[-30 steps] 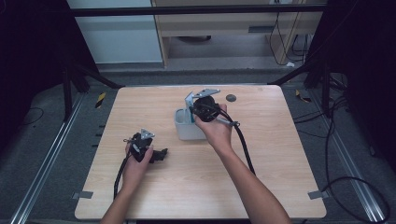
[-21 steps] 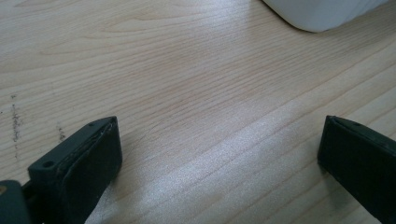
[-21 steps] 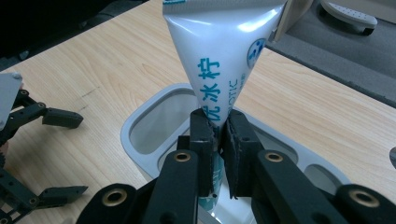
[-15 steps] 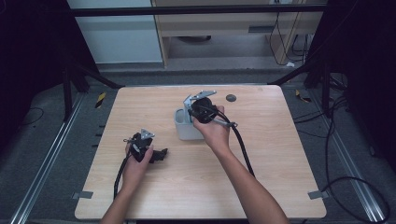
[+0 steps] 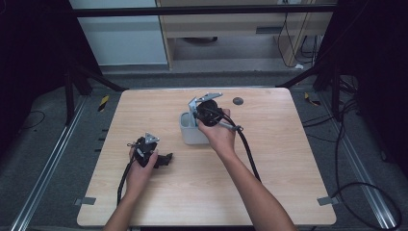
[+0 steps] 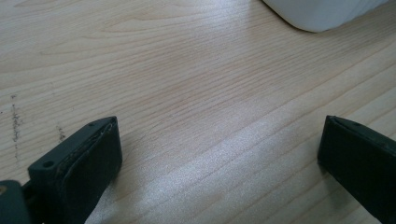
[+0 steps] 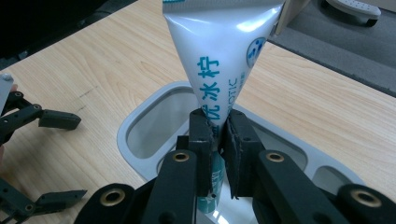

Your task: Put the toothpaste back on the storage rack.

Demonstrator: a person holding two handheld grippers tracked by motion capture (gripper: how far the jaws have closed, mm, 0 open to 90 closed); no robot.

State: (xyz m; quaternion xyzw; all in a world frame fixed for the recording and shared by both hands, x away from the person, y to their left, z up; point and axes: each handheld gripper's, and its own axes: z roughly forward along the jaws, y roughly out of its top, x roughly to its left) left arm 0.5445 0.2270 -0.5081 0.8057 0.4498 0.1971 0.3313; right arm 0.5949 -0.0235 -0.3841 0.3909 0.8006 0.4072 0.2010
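1. Here, nearest me, my left claw (image 5: 166, 158) rests on the counter (image 5: 288, 159), jaws apart with nothing between them.
2. Farther out, my right claw (image 7: 218, 128) is clamped on a toothpaste tube (image 7: 224, 60), holding it upright over the grey holder (image 7: 140, 121); the tube's lower end dips into one opening.
3. I judge the tube gripped and nearly placed; lowering and releasing remain.
4. The tube's top is cut off and its bottom hides behind my jaws, so I cannot tell whether it touches the holder's floor.

glossy plastic tube (image 7: 219, 56), smooth grey plastic holder (image 7: 140, 116) (matt), grained wood table (image 7: 102, 60).
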